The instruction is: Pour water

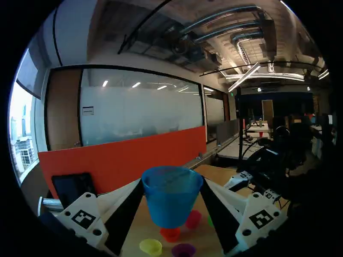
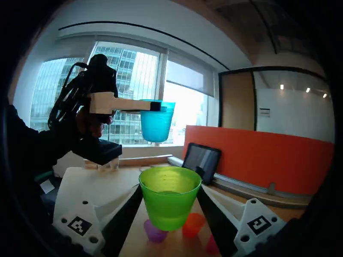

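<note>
In the left gripper view my left gripper (image 1: 172,201) is shut on a blue plastic cup (image 1: 171,195), held upright above the wooden table (image 1: 137,229). The right gripper view shows my right gripper (image 2: 170,201) shut on a green cup (image 2: 170,197), also upright, with some liquid low inside. Farther off and higher in that view, the left gripper (image 2: 152,106) holds the blue cup (image 2: 156,121) in front of the window, with a hand (image 2: 88,122) behind it.
Small cups lie on the table below: yellow (image 1: 151,246), purple (image 1: 183,250), orange (image 1: 170,234), pink (image 1: 194,218); also purple (image 2: 154,232) and orange (image 2: 193,223). A dark tablet (image 2: 202,161) leans against the orange partition (image 2: 266,160). Desks and chairs stand far right.
</note>
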`<action>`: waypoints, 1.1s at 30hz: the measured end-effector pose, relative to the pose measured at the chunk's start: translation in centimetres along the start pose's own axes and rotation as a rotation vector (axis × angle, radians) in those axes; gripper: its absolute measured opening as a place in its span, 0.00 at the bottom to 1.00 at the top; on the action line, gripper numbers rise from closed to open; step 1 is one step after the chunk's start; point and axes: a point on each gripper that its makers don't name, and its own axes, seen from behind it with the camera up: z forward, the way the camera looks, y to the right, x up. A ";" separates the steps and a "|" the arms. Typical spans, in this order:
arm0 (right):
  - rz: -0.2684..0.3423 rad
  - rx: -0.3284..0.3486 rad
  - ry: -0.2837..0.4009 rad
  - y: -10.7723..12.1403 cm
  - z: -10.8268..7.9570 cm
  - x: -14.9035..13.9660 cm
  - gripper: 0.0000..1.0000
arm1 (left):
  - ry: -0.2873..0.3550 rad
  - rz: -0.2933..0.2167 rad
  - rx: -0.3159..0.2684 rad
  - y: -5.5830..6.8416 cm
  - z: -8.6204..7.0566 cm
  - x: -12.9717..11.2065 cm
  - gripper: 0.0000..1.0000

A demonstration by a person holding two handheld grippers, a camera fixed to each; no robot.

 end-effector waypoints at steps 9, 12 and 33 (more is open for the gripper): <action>0.009 -0.013 -0.057 1.2 -1.2 -1.2 0.90 | -0.075 0.025 0.003 0.0 -1.1 -5.1 0.89; 0.013 -0.023 -0.073 1.8 -1.7 -1.5 0.90 | -0.094 0.022 0.011 -0.2 -1.4 -6.5 0.89; 0.037 -0.094 -0.186 5.2 -5.2 -5.1 0.90 | -0.252 -0.019 0.037 -1.0 -3.1 -16.5 0.89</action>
